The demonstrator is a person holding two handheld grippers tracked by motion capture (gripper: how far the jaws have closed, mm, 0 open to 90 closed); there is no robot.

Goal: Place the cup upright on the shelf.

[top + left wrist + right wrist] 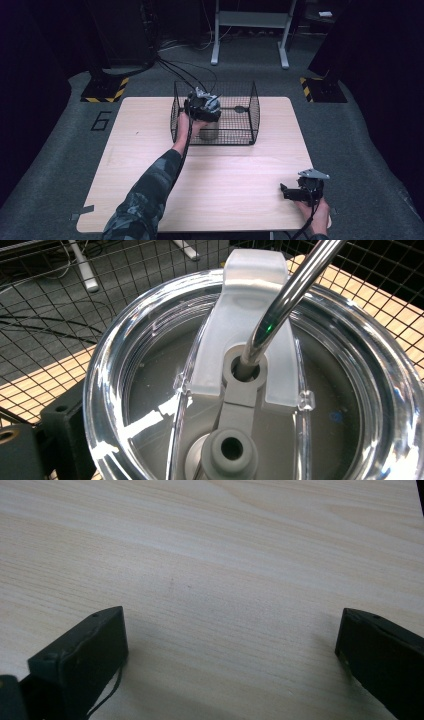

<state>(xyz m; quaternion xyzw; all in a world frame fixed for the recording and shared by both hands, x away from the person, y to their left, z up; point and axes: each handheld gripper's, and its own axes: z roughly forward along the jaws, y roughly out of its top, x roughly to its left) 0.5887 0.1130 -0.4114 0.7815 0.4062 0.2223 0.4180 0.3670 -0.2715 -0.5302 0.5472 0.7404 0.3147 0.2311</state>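
Your tumbler lid (150,390) is clear glossy plastic with hard glare, its slider (250,315) frosted and matt, the hub (230,450) under it dull grey plastic — and the straw (295,285) through it is polished metal, mirror-smooth. The basket (252,107) you're reaching into is thin black wire mesh, standing on a pale wood-grain table (225,540) with a smooth satin finish. Your right gripper (230,645) has matt black jaws, slightly scuffed at the edges, your sleeve (145,195) is soft camouflage cloth, and the floor (60,130) is rough grey carpet.
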